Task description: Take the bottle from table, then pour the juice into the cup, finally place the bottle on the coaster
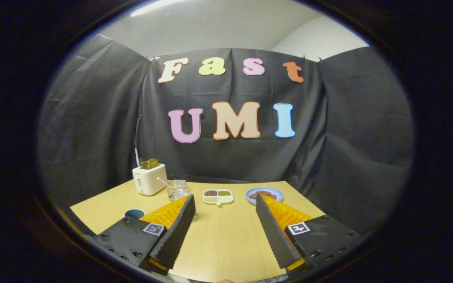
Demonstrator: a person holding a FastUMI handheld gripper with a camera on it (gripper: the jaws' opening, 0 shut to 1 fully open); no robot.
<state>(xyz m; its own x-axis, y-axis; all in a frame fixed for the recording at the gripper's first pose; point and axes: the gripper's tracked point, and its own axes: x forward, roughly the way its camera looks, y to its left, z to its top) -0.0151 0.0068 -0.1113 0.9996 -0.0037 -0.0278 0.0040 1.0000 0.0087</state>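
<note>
The gripper (223, 202) is hovering wide open and holding nothing above the table (226, 239), while the small clear bottle (182, 189) is standing beyond the left fingertip beside the toaster (149, 179), so any approach should be aiming left and low.

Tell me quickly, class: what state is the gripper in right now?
Gripper: open, holding nothing, fingers spread wide above the bare wooden table.
</note>
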